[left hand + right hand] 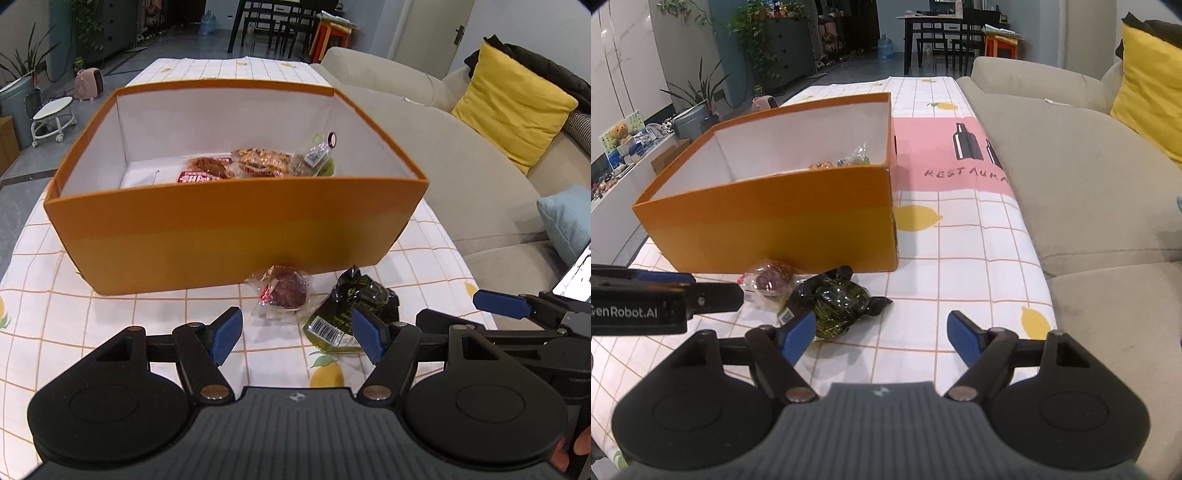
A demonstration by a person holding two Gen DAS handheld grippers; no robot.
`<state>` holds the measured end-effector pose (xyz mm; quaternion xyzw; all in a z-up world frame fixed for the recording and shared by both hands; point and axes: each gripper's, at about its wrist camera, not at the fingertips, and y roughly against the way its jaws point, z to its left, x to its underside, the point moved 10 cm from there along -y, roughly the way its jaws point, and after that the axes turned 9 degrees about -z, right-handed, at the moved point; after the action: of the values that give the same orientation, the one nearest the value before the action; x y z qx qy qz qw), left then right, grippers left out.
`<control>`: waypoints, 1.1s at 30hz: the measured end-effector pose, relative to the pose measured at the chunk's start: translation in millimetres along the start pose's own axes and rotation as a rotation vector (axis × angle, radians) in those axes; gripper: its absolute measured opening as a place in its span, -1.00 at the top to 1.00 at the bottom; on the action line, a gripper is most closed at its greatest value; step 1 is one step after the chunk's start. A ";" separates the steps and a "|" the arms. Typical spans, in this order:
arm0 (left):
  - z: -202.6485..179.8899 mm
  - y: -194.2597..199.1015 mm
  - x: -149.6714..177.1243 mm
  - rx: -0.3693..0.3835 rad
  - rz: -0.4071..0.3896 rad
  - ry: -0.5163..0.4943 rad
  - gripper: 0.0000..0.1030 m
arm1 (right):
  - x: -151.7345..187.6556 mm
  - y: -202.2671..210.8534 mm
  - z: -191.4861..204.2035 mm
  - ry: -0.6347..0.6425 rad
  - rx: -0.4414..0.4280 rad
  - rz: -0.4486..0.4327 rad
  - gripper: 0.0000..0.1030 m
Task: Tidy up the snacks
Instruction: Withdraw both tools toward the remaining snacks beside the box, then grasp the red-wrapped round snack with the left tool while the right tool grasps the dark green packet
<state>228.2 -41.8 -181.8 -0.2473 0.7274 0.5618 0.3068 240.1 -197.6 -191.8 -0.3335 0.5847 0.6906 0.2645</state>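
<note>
Orange cardboard box (236, 243) stands open on the checked tablecloth (55, 314), white inside, with three wrapped snacks lying against its near right inner corner: a red-labelled packet (203, 173), a clear packet of brown pieces (260, 162) and a clear packet with green contents (316, 157). Two further snacks lie on the cloth outside, just beside the box's near wall: a clear wrapper with a dark red item (284, 291) and, touching it on the right, a dark green wrapped item (351, 310) with a barcode label.

Left gripper (299, 332) hangs over the cloth just short of both loose snacks, jaws spread wide with nothing between them; its right blue pad overlaps the green wrapper in view, contact not determinable.

Right gripper (879, 338) sits just to the right of the green wrapped item, jaws opening, only bare cloth between them.

Beige sofa (461, 166) borders the table on the right, carrying a yellow cushion (513, 107).
</note>
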 end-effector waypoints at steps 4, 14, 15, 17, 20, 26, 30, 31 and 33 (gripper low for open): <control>1.2 -9.6 3.9 0.007 0.013 0.009 -0.55 | 1.1 -7.0 -3.2 -0.011 -0.002 0.001 -0.47; 8.2 -30.3 -3.0 0.003 0.035 0.032 -0.34 | 0.6 -29.3 5.0 -0.068 -0.050 0.030 -0.27; 9.6 -32.6 -4.2 0.002 0.040 0.034 -0.31 | 1.6 -32.3 7.6 -0.064 -0.053 0.037 -0.25; 10.8 -37.8 -6.8 0.012 0.048 0.049 -0.30 | 3.2 -36.8 11.8 -0.059 -0.062 0.044 -0.25; 8.0 -45.5 -9.6 0.031 0.057 0.062 -0.30 | 5.8 -43.2 17.9 -0.052 -0.077 0.056 -0.25; 9.1 -61.7 -8.1 0.016 0.097 0.081 -0.30 | 8.2 -57.9 25.2 -0.053 -0.097 0.081 -0.27; 15.1 -70.6 -3.4 0.002 0.133 0.109 -0.24 | 9.5 -68.2 23.6 -0.081 -0.099 0.097 -0.33; 16.5 -72.0 -1.7 -0.003 0.142 0.110 -0.18 | 10.3 -70.8 23.3 -0.087 -0.100 0.102 -0.33; 18.2 -72.8 0.0 -0.008 0.143 0.117 -0.16 | 11.5 -74.1 23.8 -0.096 -0.106 0.109 -0.33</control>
<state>282.5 -42.1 -233.6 -0.2284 0.7578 0.5696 0.2217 285.1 -161.3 -245.1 -0.2814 0.5513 0.7491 0.2361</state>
